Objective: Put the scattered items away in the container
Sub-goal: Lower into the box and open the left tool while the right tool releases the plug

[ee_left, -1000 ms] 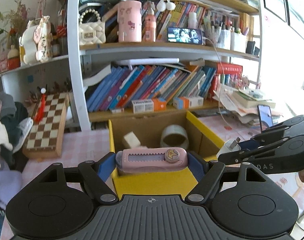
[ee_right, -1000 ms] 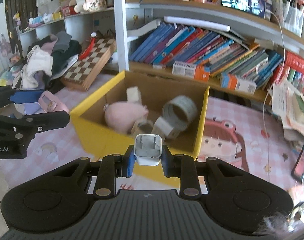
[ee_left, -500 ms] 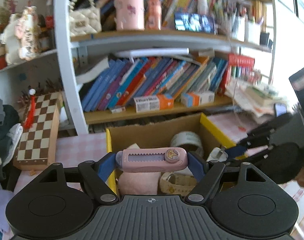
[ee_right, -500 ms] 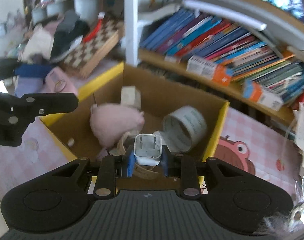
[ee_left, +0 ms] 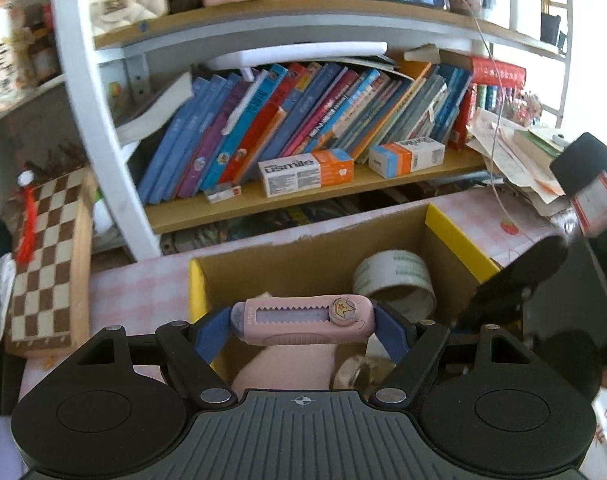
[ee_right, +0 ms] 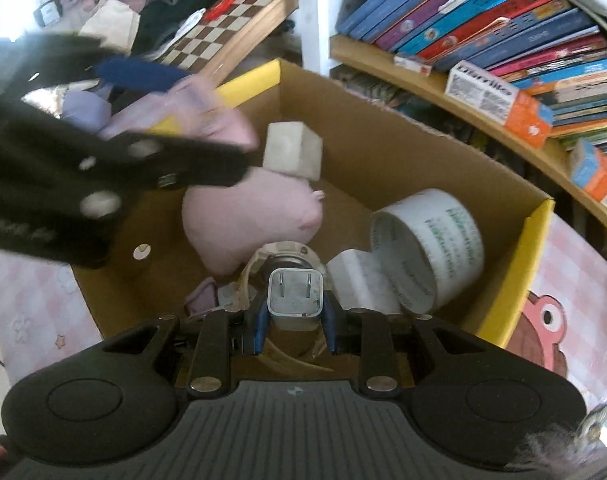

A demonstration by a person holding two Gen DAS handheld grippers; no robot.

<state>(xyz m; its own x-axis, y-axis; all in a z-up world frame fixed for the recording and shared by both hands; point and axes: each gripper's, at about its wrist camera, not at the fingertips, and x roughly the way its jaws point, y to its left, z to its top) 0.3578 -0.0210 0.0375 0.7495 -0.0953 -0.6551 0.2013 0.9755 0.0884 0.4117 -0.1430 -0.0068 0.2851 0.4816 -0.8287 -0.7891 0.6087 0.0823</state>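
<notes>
Left tongs (ee_left: 302,322): your jaws stand half-spread, clamped endwise on the pink box cutter (ee_left: 301,320), crosswise above the box.
Right tongs (ee_right: 294,320): nearly closed, pinching the white charger plug (ee_right: 295,296), prongs up.
Handling: both look light, rigid, smooth plastic; the end grips seem sound, though the plug could slip.
Cardboard box (ee_right: 503,304): below both; tape roll (ee_right: 427,248) at 2 o'clock of the plug, pink plush (ee_right: 251,216) at 11 o'clock.

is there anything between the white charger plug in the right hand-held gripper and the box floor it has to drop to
Yes. Below the white charger plug, clamped in the right hand-held gripper, lie a small jar and tape rolls in the cardboard box.
</notes>
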